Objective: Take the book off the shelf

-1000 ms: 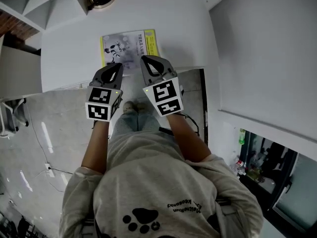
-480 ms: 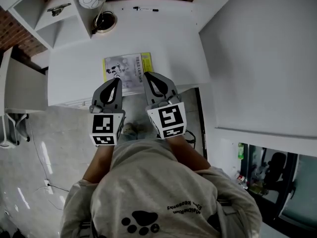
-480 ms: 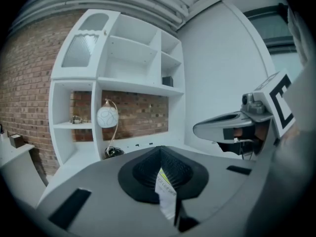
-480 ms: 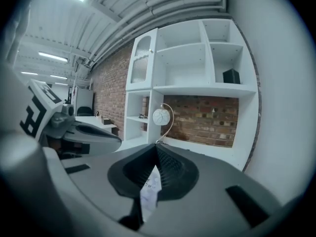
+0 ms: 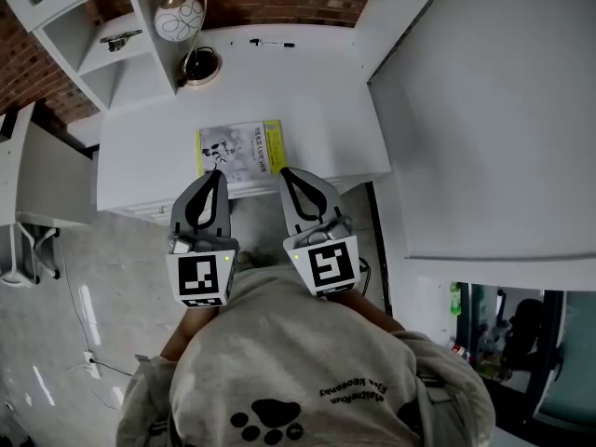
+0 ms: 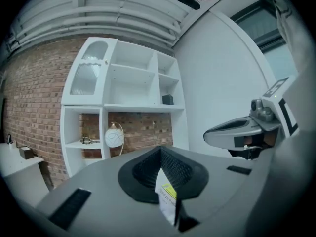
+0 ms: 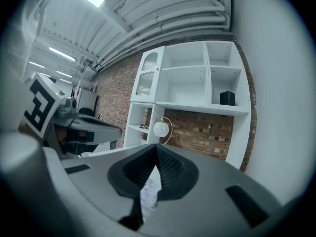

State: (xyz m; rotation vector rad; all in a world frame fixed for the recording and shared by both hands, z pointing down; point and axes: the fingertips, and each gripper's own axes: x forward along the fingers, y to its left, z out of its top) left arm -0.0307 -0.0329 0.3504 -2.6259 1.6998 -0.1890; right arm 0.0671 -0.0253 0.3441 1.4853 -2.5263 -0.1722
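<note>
The book (image 5: 238,149) is lying flat by the white desk's (image 5: 317,110) front edge while the left gripper (image 5: 217,174) and right gripper (image 5: 287,172), both closed tight on nothing, are hanging over its near side, so the next move should probably be avoiding nudging it.

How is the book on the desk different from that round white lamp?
The grey-and-white book with a yellow strip lies flat near the front edge of the white desk; the round white lamp on a gold stand stands upright at the back. The book is a thin rectangle; the lamp's shade is a ball. Both rest on the desk.
</note>
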